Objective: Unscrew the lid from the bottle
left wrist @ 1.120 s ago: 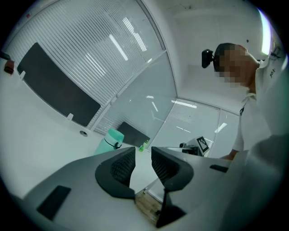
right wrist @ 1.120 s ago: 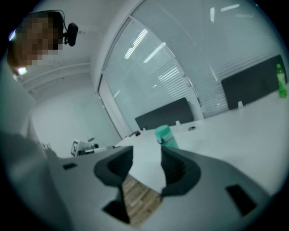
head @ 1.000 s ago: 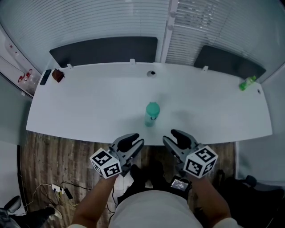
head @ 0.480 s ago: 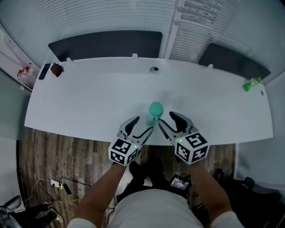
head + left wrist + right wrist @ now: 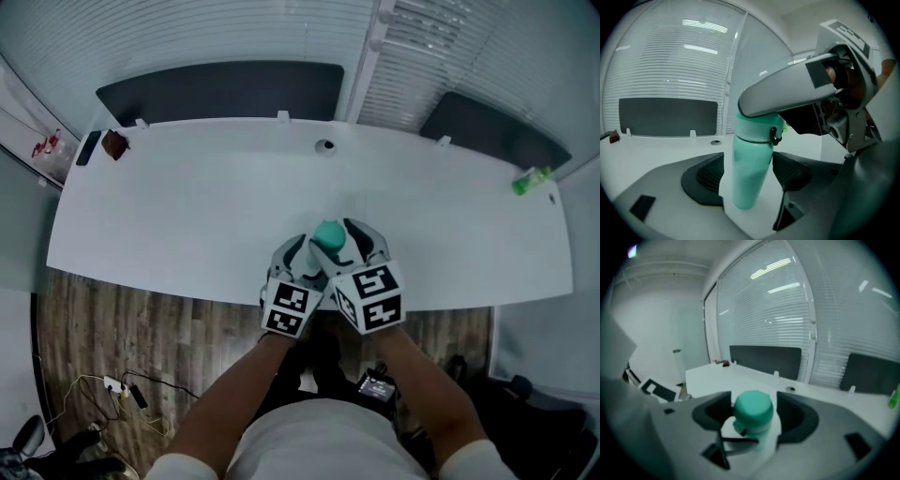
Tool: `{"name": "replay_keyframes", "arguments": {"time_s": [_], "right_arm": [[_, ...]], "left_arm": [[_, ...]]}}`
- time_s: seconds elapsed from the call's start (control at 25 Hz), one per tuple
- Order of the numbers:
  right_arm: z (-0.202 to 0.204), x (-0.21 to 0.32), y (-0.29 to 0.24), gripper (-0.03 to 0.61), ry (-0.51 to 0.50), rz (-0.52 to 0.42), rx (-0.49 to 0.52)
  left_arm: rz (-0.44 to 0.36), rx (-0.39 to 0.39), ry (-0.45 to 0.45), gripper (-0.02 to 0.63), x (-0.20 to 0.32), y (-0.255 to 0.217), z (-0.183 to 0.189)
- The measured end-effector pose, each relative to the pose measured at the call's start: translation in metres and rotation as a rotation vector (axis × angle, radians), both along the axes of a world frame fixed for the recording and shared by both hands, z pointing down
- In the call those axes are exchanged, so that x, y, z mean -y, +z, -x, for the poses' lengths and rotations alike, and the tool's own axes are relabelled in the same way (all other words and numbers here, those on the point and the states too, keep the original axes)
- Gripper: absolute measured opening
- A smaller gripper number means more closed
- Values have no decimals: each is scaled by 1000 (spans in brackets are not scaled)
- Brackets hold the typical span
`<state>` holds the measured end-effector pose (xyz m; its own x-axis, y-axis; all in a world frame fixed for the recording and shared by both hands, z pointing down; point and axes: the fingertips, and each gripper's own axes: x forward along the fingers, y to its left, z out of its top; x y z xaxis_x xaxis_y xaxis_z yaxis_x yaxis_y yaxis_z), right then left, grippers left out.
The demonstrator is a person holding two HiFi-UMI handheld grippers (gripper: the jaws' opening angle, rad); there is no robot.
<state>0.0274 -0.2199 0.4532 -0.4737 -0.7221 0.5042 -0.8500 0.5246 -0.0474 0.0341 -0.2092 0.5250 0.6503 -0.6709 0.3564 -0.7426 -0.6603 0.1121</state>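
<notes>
A mint-green bottle [image 5: 322, 251] with a darker teal lid [image 5: 327, 233] stands upright on the white table [image 5: 187, 216], close to its front edge. My left gripper [image 5: 305, 260] straddles the bottle's body [image 5: 750, 168]. Its jaws are opening, and a thin gap shows beside each pad. My right gripper [image 5: 352, 242] comes in higher, with the lid [image 5: 753, 409] between its jaws. Those jaws are opening too and stand clear of the lid on both sides. In the left gripper view, a grey jaw of the right gripper [image 5: 787, 91] hides the top of the lid.
A small green bottle [image 5: 527, 178] lies at the table's far right corner. Two dark small objects [image 5: 114, 143] sit at the far left corner. A round cable grommet [image 5: 324, 146] is at the back middle. Dark panels [image 5: 220, 89] stand behind the table.
Both grippers have moved forward from below the table's front edge and now flank the bottle, left low on the body, right at the lid. Their jaws have spread wider.
</notes>
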Motion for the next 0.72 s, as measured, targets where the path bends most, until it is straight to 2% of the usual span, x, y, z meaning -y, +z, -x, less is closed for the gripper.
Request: {"name": "replay_keyframes", "arguments": {"time_s": [0.2, 0.4, 0.48, 0.6, 0.72], "right_arm": [[2, 3, 11, 295, 5, 38, -36], [3, 5, 10, 296, -7, 14, -50], [3, 5, 11, 295, -24, 11, -49], [4, 3, 11, 295, -88, 22, -43], [7, -2, 12, 295, -191, 34, -46]], "left_arm": [[12, 6, 38, 319, 4, 5, -15], [22, 20, 30, 319, 12, 8, -16], [26, 18, 53, 319, 12, 9, -18], [21, 17, 159, 319, 9, 9, -20], [15, 16, 329, 319, 4, 10, -20]]}}
